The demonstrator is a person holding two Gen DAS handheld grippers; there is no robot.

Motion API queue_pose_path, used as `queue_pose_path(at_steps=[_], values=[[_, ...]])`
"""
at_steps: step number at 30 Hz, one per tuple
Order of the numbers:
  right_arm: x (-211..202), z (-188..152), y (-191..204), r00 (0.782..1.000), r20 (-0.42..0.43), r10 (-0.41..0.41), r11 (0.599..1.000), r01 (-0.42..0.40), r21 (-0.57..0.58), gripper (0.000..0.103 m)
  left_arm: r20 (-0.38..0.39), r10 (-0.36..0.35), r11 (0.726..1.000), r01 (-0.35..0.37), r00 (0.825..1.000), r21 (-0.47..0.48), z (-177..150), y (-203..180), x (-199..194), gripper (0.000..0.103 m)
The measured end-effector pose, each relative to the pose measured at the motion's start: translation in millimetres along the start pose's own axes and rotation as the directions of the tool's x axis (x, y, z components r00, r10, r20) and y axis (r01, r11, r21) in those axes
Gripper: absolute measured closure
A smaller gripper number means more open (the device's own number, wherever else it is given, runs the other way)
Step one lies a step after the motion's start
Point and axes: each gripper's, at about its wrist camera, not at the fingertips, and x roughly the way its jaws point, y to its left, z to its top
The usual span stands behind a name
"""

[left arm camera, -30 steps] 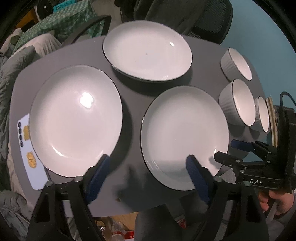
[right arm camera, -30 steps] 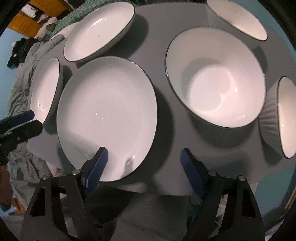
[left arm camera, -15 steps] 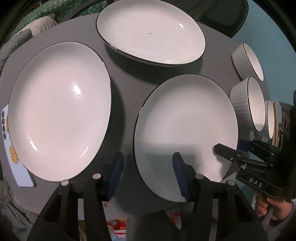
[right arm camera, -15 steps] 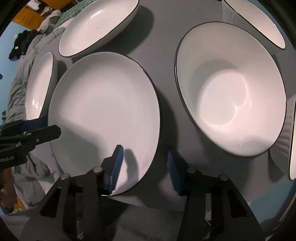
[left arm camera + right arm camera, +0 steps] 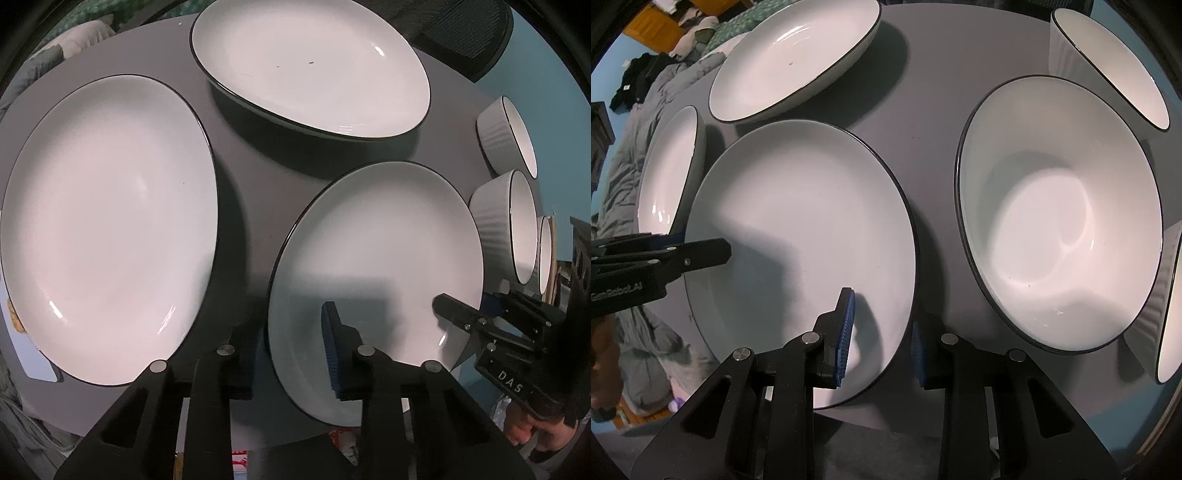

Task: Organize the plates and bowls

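Both tongs just closing astride near plate rim, apparently clamped, right tongs lettered "DAS"

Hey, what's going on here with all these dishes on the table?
A person is working two handheld claws over a grey table set with three white plates and three ribbed bowls. Both claws have just been closing on the same nearest plate: the left claw straddles its left rim, the right claw its right rim, one pad inside and one outside. The plate looks tilted up at its near side. The other two plates lie untouched.
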Motion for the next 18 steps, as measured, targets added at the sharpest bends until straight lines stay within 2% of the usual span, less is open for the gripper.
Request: queue_pose_path(at_steps=[9,18], values=[[6.9,17.1,18.1,0.999,-0.032,0.014,0.999,-0.015,-0.037,0.077,0.014,0.032,0.998,-0.032,0.999,0.059,-28.9,1.5,-18.4,0.075],[10.8,11.4,26.2,0.997,-0.059,0.056,0.993,-0.061,-0.1,0.078,-0.011,-0.007,0.999,0.008,1.0,0.039,-54.6,23.4,-22.4,0.076]])
